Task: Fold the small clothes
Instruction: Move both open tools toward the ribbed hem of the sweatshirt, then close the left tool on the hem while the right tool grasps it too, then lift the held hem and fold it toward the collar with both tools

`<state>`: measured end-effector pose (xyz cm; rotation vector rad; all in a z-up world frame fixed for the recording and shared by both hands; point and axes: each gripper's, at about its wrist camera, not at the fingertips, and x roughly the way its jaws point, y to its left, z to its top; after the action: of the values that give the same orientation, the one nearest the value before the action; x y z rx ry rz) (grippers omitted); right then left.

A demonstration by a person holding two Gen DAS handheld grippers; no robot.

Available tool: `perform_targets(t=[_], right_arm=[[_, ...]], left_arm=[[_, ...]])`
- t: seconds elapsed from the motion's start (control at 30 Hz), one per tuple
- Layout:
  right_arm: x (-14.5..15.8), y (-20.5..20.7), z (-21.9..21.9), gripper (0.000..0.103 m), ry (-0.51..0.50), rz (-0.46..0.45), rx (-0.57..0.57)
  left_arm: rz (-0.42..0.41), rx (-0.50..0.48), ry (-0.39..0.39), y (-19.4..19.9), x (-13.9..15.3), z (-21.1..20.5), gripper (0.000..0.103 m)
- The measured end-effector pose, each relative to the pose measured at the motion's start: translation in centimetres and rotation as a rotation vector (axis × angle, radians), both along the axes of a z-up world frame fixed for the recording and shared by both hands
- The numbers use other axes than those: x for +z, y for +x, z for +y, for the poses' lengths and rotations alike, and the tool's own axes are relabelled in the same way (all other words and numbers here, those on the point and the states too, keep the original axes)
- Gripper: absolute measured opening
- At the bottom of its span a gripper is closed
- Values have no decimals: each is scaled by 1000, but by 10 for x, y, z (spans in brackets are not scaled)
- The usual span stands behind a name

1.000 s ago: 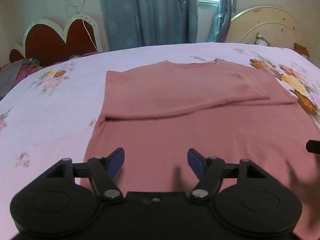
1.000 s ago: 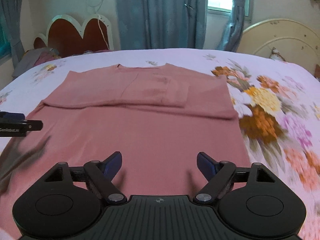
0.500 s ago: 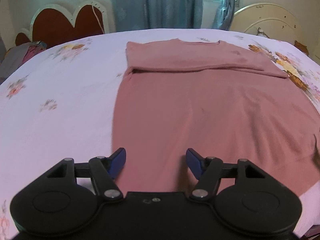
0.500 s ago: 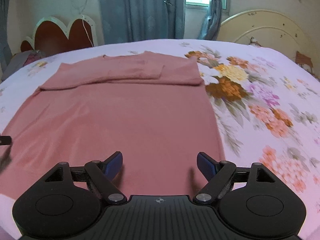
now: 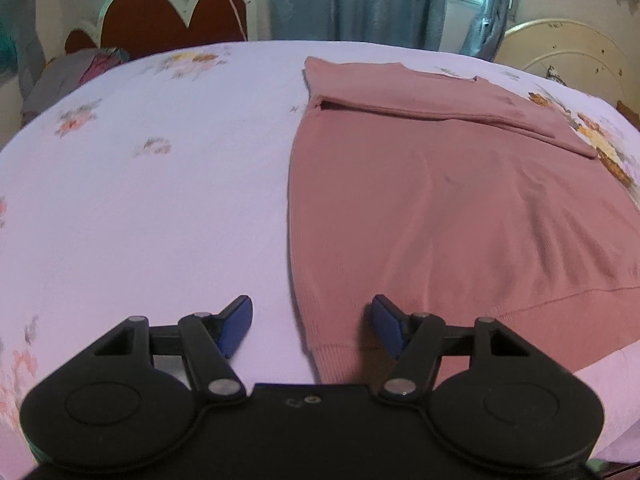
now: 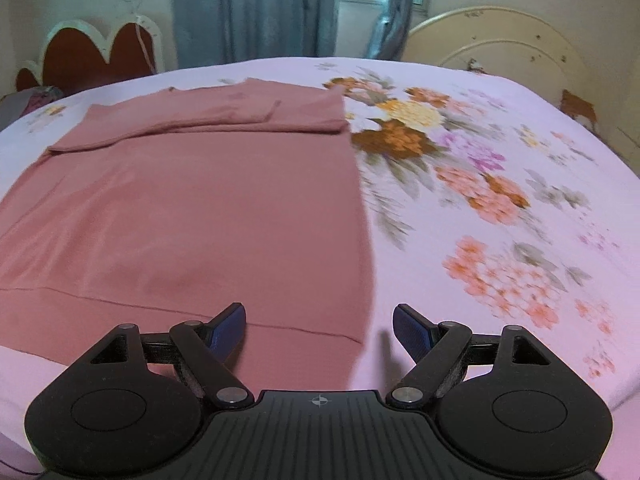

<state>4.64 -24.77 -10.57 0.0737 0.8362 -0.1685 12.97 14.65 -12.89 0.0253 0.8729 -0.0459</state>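
Both wrist views low, angled down; shared, slightly blurred sweater [image 5: 440, 208] [image 6: 192, 208]

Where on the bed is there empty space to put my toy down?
Bare bedsheet lies left of the pink sweater, up to the heart-shaped headboard. More lies right of it, on the big flowers. The middle is taken by the sweater.

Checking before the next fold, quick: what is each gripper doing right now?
Left gripper: open, holding nothing, over the pink knitted sweater's near corner.
Right gripper: open, holding nothing, over the sweater's other near corner.
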Motion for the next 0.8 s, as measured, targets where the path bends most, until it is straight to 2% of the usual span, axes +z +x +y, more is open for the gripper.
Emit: perform_targets(t=[0.1,0.23,0.27,0.33,0.4,0.47,0.5,0.57,0.6,0.67,0.8], right_arm=[[-4,-4,-8,81,-1,15,-28],[-10,-10,-16,78,49,34,-53],[-11,-11,-16,68,70,39,-52],[-10,-13,-16,60,103,39,-61],[-9,-14,-14,43,132,39,-54],[-8,-13,-12,31,164,42,-49],[-7,-13,-11,27,174,45,-49],[-7,-13,-10,22,184,49,-48],[-7,-13,-10,15,197,51,-46],[-4,-13,-11,11,223,50,-45],[11,-14,-14,9,269,-6,-53]], left_arm=[[13,3,-36,-4,-2,0,62],[30,-3,-79,-9,-4,-1,57],[34,-5,-85,-11,-5,-2,55],[38,-19,-96,-13,-5,-4,48],[44,-33,-111,-15,-6,-5,43],[50,-47,-129,-16,-6,-5,33],[53,-53,-142,-15,-5,-4,29],[69,-61,-190,-14,-5,-3,9],[76,-64,-213,-12,-5,-3,7],[72,-69,-226,-11,-3,-3,6],[25,-72,-267,-7,9,2,5]])
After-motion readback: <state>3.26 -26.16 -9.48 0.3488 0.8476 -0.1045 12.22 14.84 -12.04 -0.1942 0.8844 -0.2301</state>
